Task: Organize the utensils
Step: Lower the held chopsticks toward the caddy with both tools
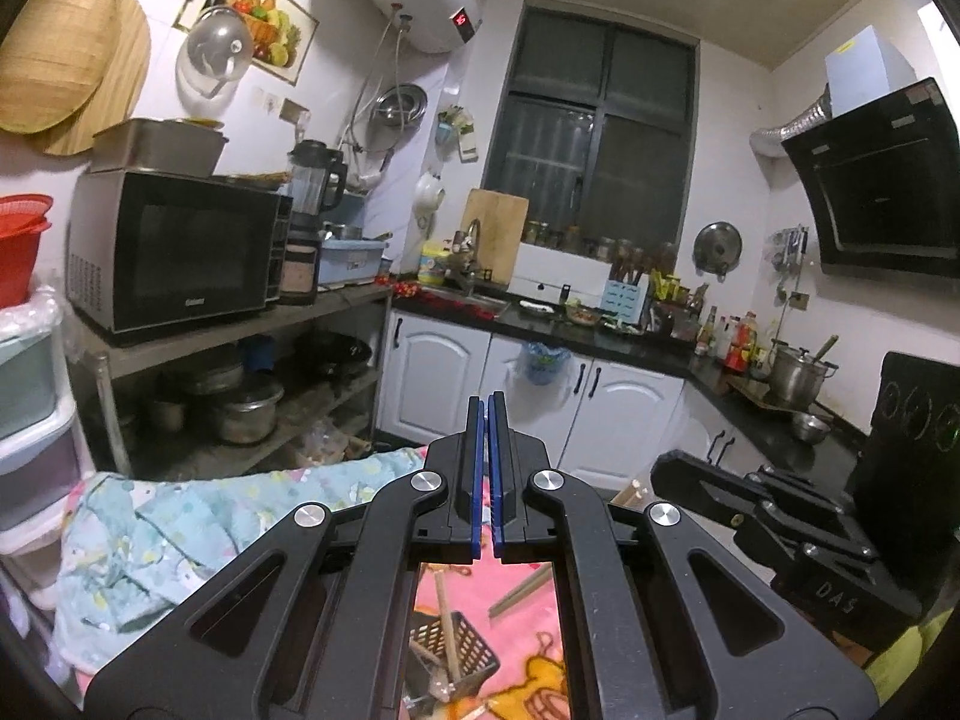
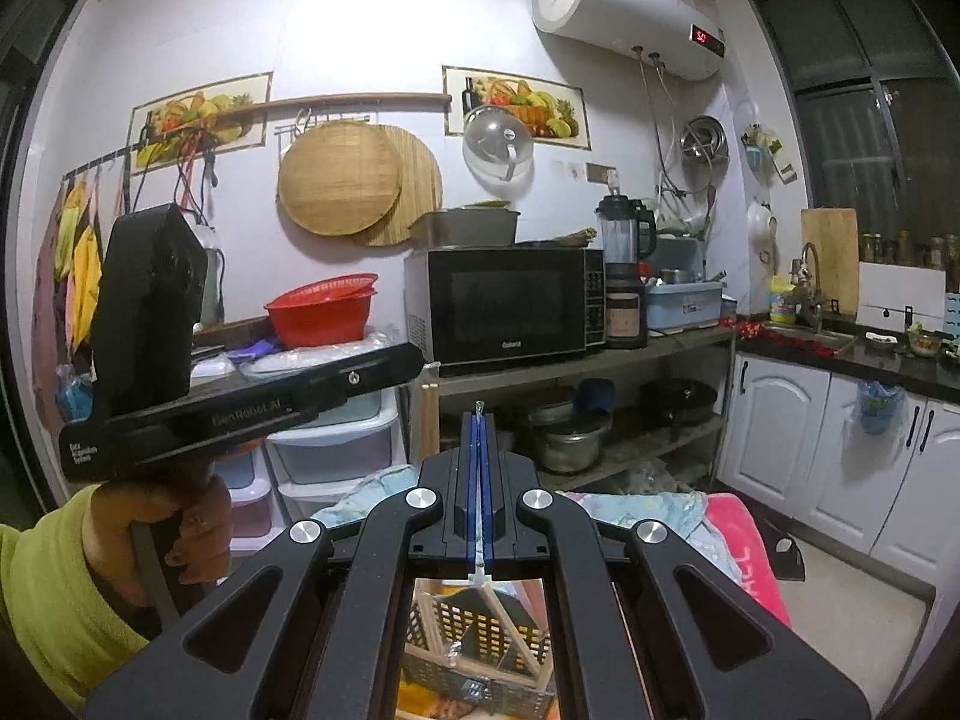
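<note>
Both tools were raised and pointed nearly level into the kitchen. Left tool [image 1: 487, 414] was clenched, nothing visible between its blue pads. Right tool [image 2: 478, 429] was clenched on a thin clear strip, maybe a plastic utensil or wrapper; could not tell which. The basket [image 1: 454, 654] sat below on the pink blanket [image 1: 528, 618], holding wooden chopsticks [image 1: 447, 624]; more chopsticks [image 1: 521, 591] lay loose just beside it. Judged step: carrying an item between pickup and drop. Next move likely calls for lowering over the basket opening and aligning first. Open air ahead; the left hand [image 2: 180, 531] and its tool were close alongside, so crossing paths risked a bump.
</note>
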Available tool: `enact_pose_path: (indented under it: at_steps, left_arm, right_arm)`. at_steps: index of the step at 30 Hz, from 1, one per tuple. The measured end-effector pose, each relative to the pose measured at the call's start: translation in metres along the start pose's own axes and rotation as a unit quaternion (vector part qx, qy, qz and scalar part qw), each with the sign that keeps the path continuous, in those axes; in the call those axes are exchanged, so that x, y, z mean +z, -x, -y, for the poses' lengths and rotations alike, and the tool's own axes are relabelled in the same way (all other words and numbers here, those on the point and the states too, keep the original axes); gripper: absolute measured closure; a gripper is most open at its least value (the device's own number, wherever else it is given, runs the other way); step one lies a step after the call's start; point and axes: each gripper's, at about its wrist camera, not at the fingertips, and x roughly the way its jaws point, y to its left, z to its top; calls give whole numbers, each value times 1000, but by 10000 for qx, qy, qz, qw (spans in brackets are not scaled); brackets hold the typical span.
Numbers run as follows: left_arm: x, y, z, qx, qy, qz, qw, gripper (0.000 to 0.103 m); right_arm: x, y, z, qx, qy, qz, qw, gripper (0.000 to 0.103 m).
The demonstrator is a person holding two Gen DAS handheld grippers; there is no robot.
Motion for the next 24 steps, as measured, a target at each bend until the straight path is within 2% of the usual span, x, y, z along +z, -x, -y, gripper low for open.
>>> enact_pose_path:
  at_steps: [10, 24]
  left_arm:
    - [-17, -22, -20, 132, 170, -269, 9994, 103]
    - [-49, -42, -33, 117, 441, -673, 9967, 103]
  right_arm:
    - [-12, -25, 11, -26, -224, -281, 9994, 102]
    - [-43, -55, 16, 14, -471, -815, 9956, 102]
